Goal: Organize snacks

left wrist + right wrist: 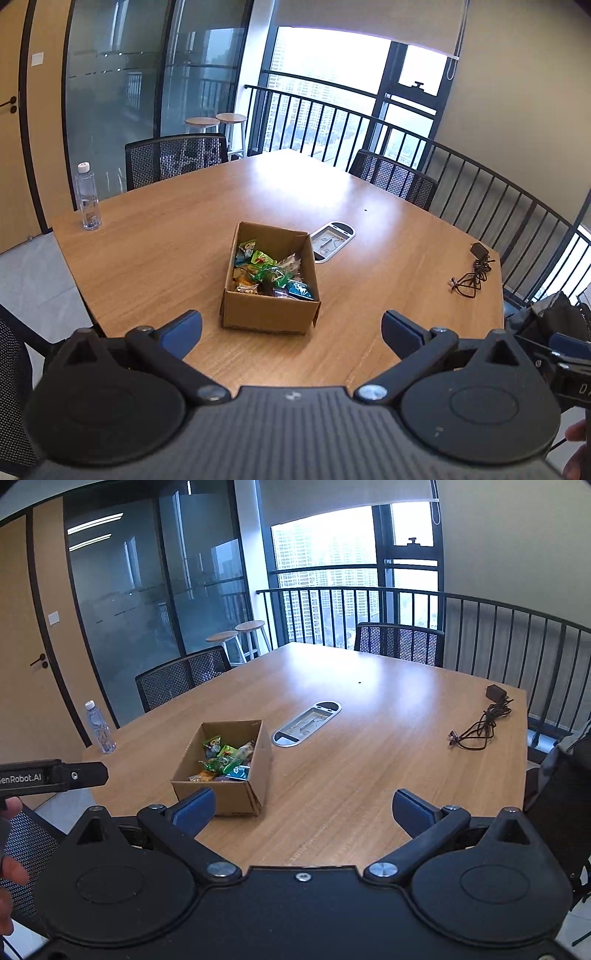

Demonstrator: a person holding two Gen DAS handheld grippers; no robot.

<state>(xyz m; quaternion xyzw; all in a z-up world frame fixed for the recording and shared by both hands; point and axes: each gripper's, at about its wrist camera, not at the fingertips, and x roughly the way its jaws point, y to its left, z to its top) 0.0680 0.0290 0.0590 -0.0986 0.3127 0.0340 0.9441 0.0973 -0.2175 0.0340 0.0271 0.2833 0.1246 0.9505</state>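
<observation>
You held both grippers, left gripper (291, 326) and right gripper (303, 810), fingers wide and empty, short of the cardboard box (271, 310) on the counter (369, 295); the snacks (271, 271) lay piled inside it.

One cardboard box (271, 314), one water bottle (87, 197), two stools (216, 120), one cable (474, 273)

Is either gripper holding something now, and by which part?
Nothing is held. Left gripper and right gripper have open jaws; snacks lie in the box.
</observation>
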